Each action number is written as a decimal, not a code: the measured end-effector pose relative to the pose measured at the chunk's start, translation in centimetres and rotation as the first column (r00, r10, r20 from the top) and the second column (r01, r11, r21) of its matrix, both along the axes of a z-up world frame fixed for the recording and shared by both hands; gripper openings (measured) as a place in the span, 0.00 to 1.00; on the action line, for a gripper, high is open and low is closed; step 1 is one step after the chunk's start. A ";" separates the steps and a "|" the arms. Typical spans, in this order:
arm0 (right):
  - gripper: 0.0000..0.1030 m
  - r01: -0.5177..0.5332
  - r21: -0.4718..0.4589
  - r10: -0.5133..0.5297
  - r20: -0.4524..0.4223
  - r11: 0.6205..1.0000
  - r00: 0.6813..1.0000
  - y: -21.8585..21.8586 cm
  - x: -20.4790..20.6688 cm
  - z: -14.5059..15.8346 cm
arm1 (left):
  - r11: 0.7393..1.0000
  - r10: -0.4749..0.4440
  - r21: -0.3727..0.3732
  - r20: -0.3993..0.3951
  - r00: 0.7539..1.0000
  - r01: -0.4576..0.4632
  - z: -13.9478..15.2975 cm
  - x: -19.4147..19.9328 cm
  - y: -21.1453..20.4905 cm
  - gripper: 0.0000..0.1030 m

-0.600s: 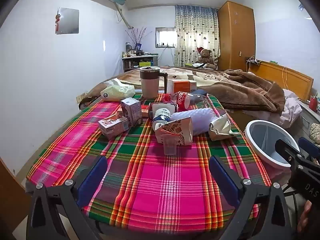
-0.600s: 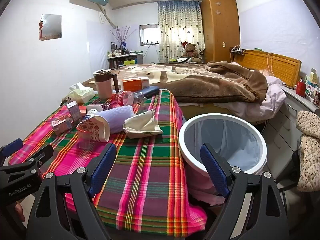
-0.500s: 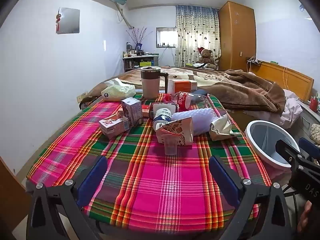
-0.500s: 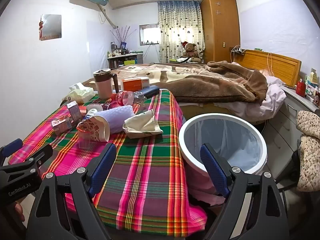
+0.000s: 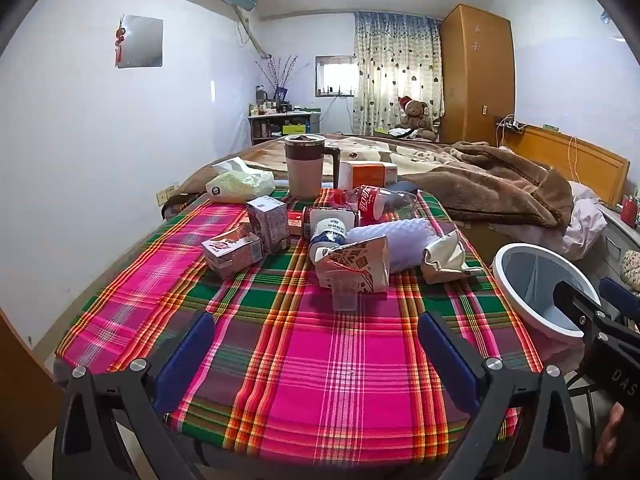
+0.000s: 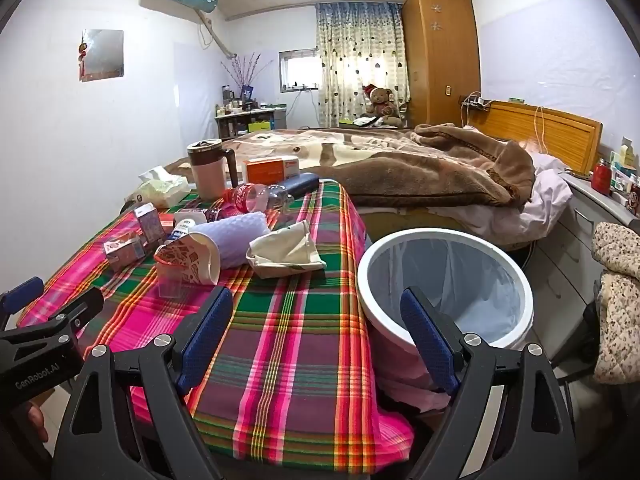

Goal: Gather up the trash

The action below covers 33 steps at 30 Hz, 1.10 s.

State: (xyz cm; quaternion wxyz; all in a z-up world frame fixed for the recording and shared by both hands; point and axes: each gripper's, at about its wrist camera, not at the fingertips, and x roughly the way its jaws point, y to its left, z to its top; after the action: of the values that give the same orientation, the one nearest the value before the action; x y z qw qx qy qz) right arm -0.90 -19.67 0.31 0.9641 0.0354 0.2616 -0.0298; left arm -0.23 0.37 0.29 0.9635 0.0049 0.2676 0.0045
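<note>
Both jaws wide, empty: left gripper (image 5: 316, 344), right gripper (image 6: 316, 320).

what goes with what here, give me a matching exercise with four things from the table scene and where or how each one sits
Column one:
1. red-label bottle
2. lidded mug
3. white bin
4. clear plastic cup

Column two:
a. stands upright at the far edge of the plaid cloth
b. stands beside the table, off its right edge
c. lies on its side among the clutter
d. nearest piece of the pile, in front of the printed paper cup

Pairs: 1-c, 2-a, 3-b, 4-d
</note>
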 end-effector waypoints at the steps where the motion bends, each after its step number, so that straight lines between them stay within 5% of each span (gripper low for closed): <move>1: 0.85 0.000 0.000 0.000 -0.001 1.000 1.000 0.0 0.0 0.0 | 1.000 0.000 0.000 -0.001 1.000 0.000 0.0 0.0 0.0 1.00; 33: 0.85 0.002 -0.004 -0.002 0.001 1.000 1.000 0.0 -0.1 0.3 | 1.000 0.011 -0.002 -0.002 1.000 -0.011 0.1 -0.2 0.5 1.00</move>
State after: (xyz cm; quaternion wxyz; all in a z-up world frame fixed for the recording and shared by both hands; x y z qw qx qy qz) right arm -1.04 -19.67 0.65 0.9642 0.0339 0.2613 -0.0310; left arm -0.40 0.90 0.42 0.9632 0.0026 0.2686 0.0097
